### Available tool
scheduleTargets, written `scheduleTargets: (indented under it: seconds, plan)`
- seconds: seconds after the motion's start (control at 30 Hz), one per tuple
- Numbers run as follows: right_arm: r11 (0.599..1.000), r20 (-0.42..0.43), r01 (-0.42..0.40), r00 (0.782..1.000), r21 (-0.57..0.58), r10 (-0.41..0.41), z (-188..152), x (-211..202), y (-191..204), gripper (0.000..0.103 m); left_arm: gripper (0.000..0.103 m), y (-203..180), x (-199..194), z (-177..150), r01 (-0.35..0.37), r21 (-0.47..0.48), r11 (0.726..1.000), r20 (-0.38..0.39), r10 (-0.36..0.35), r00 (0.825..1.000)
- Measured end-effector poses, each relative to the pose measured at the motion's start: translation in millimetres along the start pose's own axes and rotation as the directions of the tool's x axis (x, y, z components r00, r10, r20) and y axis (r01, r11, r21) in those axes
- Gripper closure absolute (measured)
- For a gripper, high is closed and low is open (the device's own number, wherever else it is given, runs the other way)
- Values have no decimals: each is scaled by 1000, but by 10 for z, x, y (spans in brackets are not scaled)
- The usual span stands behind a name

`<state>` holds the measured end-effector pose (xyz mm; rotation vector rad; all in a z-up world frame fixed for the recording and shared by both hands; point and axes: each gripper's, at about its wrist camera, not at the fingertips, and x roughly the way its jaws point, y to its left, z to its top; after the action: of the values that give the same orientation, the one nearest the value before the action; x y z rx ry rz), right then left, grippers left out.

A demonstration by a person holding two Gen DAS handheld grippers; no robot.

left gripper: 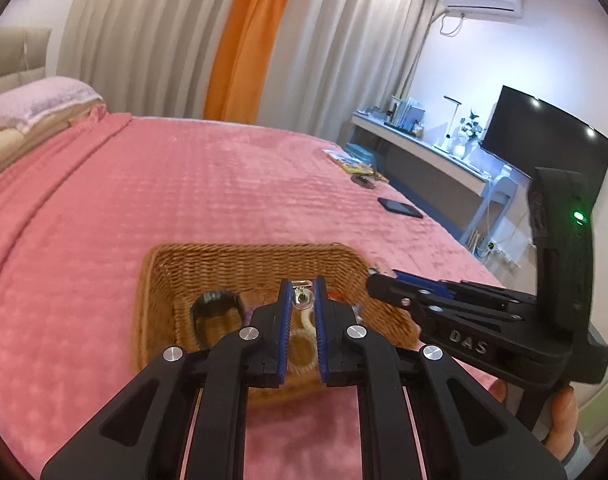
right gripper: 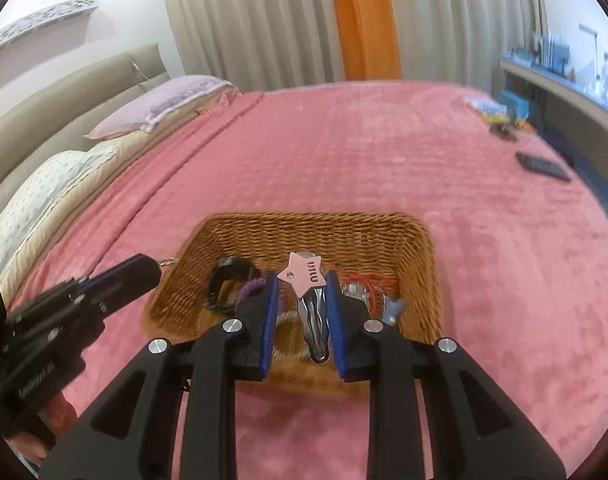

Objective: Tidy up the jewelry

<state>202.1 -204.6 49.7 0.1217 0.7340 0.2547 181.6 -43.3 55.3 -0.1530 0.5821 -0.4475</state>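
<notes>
A brown wicker basket (left gripper: 176, 280) (right gripper: 424, 248) sits on the pink bedspread. My left gripper (left gripper: 302, 294) is above it, shut on a small silver clasp charm (left gripper: 301, 296); it also shows in the right wrist view (right gripper: 144, 270) at the basket's left rim. My right gripper (right gripper: 300, 284) is over the basket, shut on a hair clip with a pink star (right gripper: 304, 274); it also shows in the left wrist view (left gripper: 378, 280). In the basket lie a black band (right gripper: 224, 276) (left gripper: 214, 304), a purple tie (right gripper: 250, 288), and a red cord (right gripper: 368, 282).
The pink bedspread (left gripper: 184, 184) (right gripper: 344, 152) spreads wide around the basket. A black phone (left gripper: 400, 208) (right gripper: 542, 166) and colourful booklets (left gripper: 354, 162) lie near its far right edge. Pillows (right gripper: 160, 108) are at the far left. A desk and TV (left gripper: 544, 140) stand at right.
</notes>
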Motion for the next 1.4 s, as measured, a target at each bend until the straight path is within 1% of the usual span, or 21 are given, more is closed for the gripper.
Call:
scheduleTargets:
  seconds: [0.13, 0.23, 0.33, 0.43, 0.5, 0.53, 0.57, 0.6, 0.63, 0.7, 0.8, 0.83, 0.9, 1.03, 1.1, 1.13, 1.17, 1.23, 1.3, 1.37, 1.4]
  plan:
    - [998, -77, -6, 997, 63, 11, 98, 524, -196, 82, 94, 181, 414, -28, -7, -19, 1000, -36, 6, 999]
    - [997, -125, 4, 992, 83, 7, 100, 804, -287, 82, 94, 325, 684, -70, -5, -55, 998, -69, 2, 998]
    - [997, -166, 23, 986, 77, -10, 70, 1001, -295, 82, 94, 405, 848, -116, -6, -72, 997, -91, -1, 996]
    - [996, -179, 17, 984, 90, -1, 54, 1109, -343, 82, 94, 438, 931, -160, -13, -65, 998, -108, 6, 994]
    - [994, -170, 11, 985, 106, 7, 51, 1108, -376, 81, 89, 463, 929, -168, -19, -67, 998, -111, 12, 994]
    - [993, -171, 3, 985, 120, 18, 49, 1106, -404, 77, 78, 483, 900, -162, -12, -75, 997, -107, 4, 994]
    - [991, -174, -12, 984, 134, 36, 49, 1099, -431, 64, 69, 490, 867, -153, -7, -80, 997, -97, -1, 995]
    - [989, -172, -25, 984, 148, 51, 58, 1086, -453, 54, 65, 497, 824, -147, -10, -83, 996, -85, 3, 996]
    - [987, -157, -41, 985, 158, 66, 57, 1032, -473, 53, 60, 507, 758, -128, -15, -86, 996, -71, 9, 997]
    - [988, -135, -40, 989, 146, 60, 66, 925, -457, 52, 60, 506, 647, -92, -7, -89, 996, -49, 2, 999]
    - [992, -71, -42, 996, 121, 51, 76, 636, -410, 52, 59, 485, 402, -47, -13, -92, 996, -6, 12, 1000]
    - [992, -43, -44, 998, 119, 49, 70, 500, -396, 52, 56, 474, 328, -41, -16, -92, 996, 5, 16, 1000]
    - [994, 7, -45, 999, 102, 44, 48, 244, -339, 52, 54, 457, 119, -52, -26, -98, 995, 41, 30, 999]
    - [999, 88, -9, 996, 40, 6, -83, -194, -170, 52, 54, 383, -290, -145, -43, -88, 995, 99, 52, 994]
    - [1000, 128, 15, 992, 8, -16, -202, -377, -68, 52, 49, 339, -454, -205, -60, -77, 995, 123, 69, 990]
    - [999, 152, 39, 988, -8, -37, -294, -475, -8, 52, 43, 298, -570, -260, -81, -69, 994, 145, 90, 985]
    - [998, 180, 68, 982, -18, -63, -400, -568, 50, 52, 42, 271, -656, -303, -96, -62, 994, 162, 105, 981]
    - [995, 224, 98, 970, -27, -90, -588, -697, 127, 52, 42, 178, -843, -432, -125, -38, 991, 198, 130, 972]
    - [993, 263, 110, 960, -30, -98, -777, -808, 202, 50, 36, 103, -986, -554, -150, -16, 989, 223, 149, 963]
    - [992, 311, 124, 945, -39, -106, -973, -913, 297, 47, 23, 9, -1126, -707, -200, 4, 980, 267, 192, 944]
    - [989, 346, 142, 931, -50, -117, -1081, -970, 361, 46, 21, -29, -1185, -780, -225, 11, 974, 293, 212, 932]
